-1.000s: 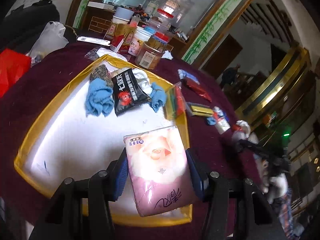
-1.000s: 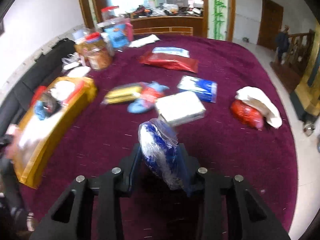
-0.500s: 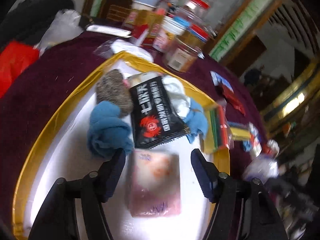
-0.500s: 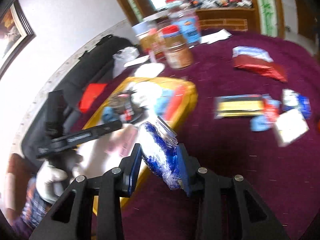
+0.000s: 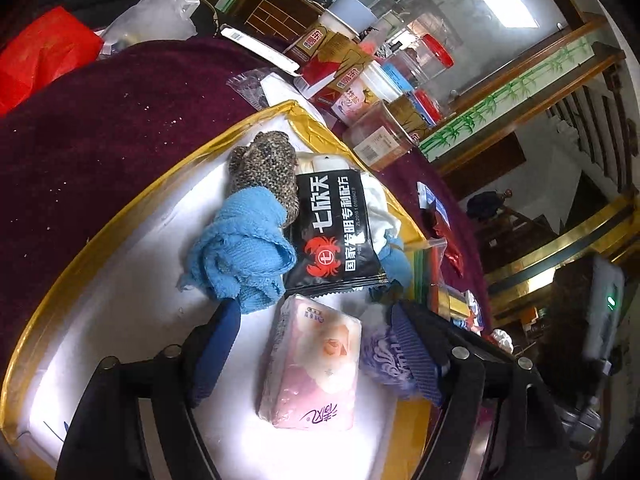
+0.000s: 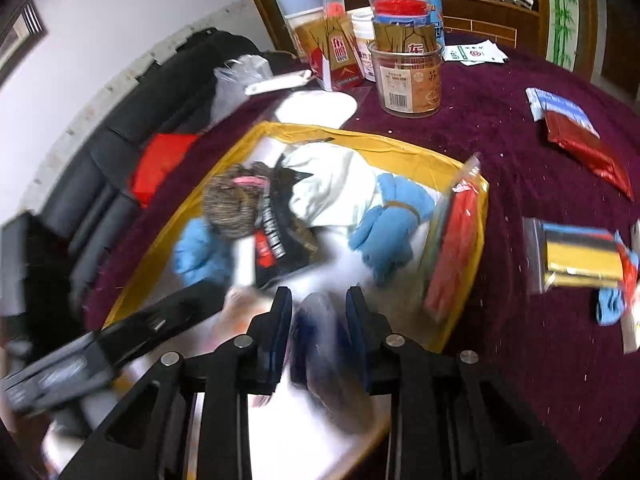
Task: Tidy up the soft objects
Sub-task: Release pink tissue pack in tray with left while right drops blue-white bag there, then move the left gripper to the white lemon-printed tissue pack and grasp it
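Note:
A yellow-rimmed tray [image 5: 120, 216] with a white floor holds blue cloths [image 5: 240, 256], a speckled knit piece [image 5: 266, 164], a black snack packet [image 5: 340, 236] and a white cloth. A pink tissue pack [image 5: 316, 364] lies flat on the tray floor between the fingers of my open left gripper [image 5: 316, 352], which do not touch it. My right gripper [image 6: 318, 316] is over the tray [image 6: 400, 148] and its jaws stand apart around a blurred blue-and-white plastic bundle [image 6: 324, 344]. The bundle also shows in the left wrist view [image 5: 380, 356] beside the right finger.
Jars and cartons [image 6: 408, 68] stand behind the tray on the maroon tablecloth [image 6: 520, 360]. A red pouch [image 6: 584, 148], a yellow-and-black packet [image 6: 576, 256] and a small blue item [image 6: 610, 304] lie to the right. A red bag [image 5: 40, 52] sits far left.
My left gripper opened and let the pink tissue pack down in the tray. My right gripper swung left from the open table to over the tray with the blue bundle, and its jaws opened.

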The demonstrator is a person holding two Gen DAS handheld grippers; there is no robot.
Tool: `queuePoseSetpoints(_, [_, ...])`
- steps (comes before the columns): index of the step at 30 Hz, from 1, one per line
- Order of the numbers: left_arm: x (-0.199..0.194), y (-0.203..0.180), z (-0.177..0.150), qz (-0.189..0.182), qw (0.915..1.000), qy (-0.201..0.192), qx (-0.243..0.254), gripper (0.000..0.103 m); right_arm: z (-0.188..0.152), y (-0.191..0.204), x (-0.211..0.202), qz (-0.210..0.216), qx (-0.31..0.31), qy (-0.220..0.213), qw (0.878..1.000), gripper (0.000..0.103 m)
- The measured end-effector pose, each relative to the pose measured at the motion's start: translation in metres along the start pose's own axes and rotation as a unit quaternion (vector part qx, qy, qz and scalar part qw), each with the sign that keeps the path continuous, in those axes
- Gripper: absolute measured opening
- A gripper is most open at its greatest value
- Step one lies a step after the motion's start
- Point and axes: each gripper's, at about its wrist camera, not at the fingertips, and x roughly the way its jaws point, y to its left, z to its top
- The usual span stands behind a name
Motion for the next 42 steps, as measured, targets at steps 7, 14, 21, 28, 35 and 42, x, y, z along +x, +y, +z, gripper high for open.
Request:
queuePoseSetpoints(7, [0.0,0.009,-0.001,-0.024,0.9995,0.01,-0.018,0.082,0.006,-0.002,-0.019,0.028,0.016,-0.051,0.998,0.041])
queuePoseSetpoints(14, [-0.001,0.012,-0.002,-0.027,0.9992,0.005,-0.03,0.082,-0.036,0.028,-0.038,0.008,-0.076,0.021,0.997,0.041])
queuePoseSetpoints(21, [-0.002,0.016,-0.002,-0.015,0.9991,0.0,-0.04,0.082,-0.047,0.047,0.005,-0.075,-0.108,0.091,0.987,0.041])
queuePoseSetpoints(28, [-0.002,0.017,-0.002,-0.014,0.999,0.0,-0.043,0.082,-0.017,0.052,0.03,-0.113,-0.089,0.081,0.986,0.041])
queuePoseSetpoints(35, [-0.002,0.015,-0.003,-0.012,0.9993,0.001,-0.037,0.082,-0.026,0.03,-0.03,-0.066,-0.065,0.004,0.996,0.058])
queuePoseSetpoints(42, [-0.022,-0.017,-0.009,-0.031,0.998,-0.025,0.048,0.082,-0.074,-0.061,-0.129,-0.127,-0.005,-0.122,0.984,0.07])
